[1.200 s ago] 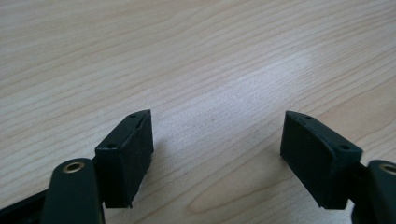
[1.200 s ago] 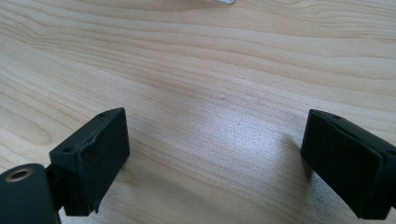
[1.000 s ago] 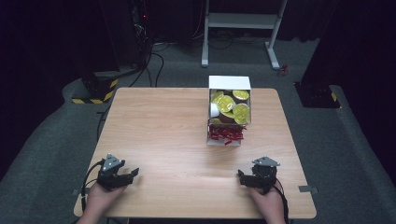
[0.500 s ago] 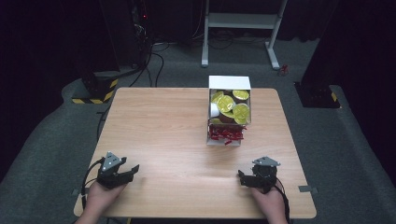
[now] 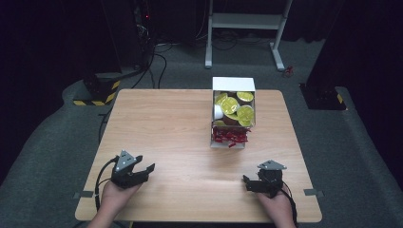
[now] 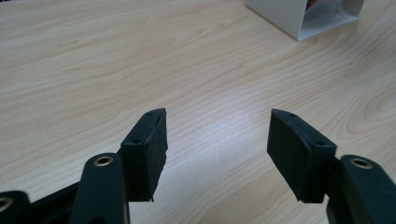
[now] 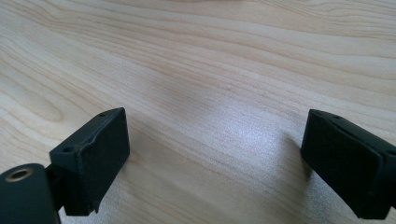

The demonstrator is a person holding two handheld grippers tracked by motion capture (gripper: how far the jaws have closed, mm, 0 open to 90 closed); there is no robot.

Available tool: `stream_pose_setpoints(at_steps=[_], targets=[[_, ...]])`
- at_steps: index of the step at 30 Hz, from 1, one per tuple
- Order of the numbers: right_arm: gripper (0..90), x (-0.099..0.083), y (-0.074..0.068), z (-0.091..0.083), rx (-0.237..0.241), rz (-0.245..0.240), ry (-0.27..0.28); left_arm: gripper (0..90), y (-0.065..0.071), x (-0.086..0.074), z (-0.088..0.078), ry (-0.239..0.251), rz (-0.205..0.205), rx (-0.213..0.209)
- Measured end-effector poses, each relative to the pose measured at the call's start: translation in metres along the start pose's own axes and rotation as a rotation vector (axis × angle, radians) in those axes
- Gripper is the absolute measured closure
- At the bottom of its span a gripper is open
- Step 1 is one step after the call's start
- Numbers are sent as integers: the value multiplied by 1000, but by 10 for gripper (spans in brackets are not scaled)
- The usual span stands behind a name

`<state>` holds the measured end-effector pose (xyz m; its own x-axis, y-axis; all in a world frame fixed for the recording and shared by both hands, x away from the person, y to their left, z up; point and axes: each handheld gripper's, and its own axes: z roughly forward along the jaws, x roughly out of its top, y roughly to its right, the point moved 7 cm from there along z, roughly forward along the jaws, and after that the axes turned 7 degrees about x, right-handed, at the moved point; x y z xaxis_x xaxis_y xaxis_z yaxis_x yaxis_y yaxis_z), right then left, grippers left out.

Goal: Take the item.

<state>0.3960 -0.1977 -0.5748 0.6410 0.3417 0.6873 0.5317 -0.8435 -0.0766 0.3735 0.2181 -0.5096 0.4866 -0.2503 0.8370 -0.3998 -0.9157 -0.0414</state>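
White cardboard box (image 5: 233, 84) with its lid folded back sat on the far right part of the light wooden table (image 5: 161, 118), holding round gold-foil-topped pods (image 5: 230, 105) at its far end and a tuft of red shredded paper (image 5: 230, 135) at its near end; its place matched the earlier high-view pictures. A near corner of that box (image 6: 299, 18) also showed at the top of the left gripper view. The black left gripper (image 5: 145, 167) rested at the near left edge of the table in the person's left hand (image 5: 116, 192), its jaws spread apart with bare wood between the pads (image 6: 149, 149). Compared with a second before, it appeared to have shifted only slightly, if at all. The black right gripper (image 5: 248, 183) lay at the near right edge in the person's right hand (image 5: 273, 206), its jaws likewise held wide, with nothing between its pads (image 7: 93, 158), and it sat where it had been earlier. Both grippers were well apart from the box and from each other.
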Motion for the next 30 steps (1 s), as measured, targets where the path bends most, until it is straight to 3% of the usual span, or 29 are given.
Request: stream_pose_setpoints(at_steps=[3, 10, 17, 26, 30], targets=[[82, -2, -2, -2, -13, 23, 5, 394, 6, 5, 1, 4, 3, -8], [82, -3, -2, -2, -16, 20, 14, 385, 16, 16, 9, 26, 15, -23], [82, -3, -2, -2, -16, 20, 14, 375, 26, 16, 10, 33, 35, -41], [82, -3, -2, -2, -17, 24, 14, 368, 38, 24, 12, 25, 79, -59], [82, -3, -2, -2, -17, 22, 15, 368, 43, 31, 11, 28, 71, -69]])
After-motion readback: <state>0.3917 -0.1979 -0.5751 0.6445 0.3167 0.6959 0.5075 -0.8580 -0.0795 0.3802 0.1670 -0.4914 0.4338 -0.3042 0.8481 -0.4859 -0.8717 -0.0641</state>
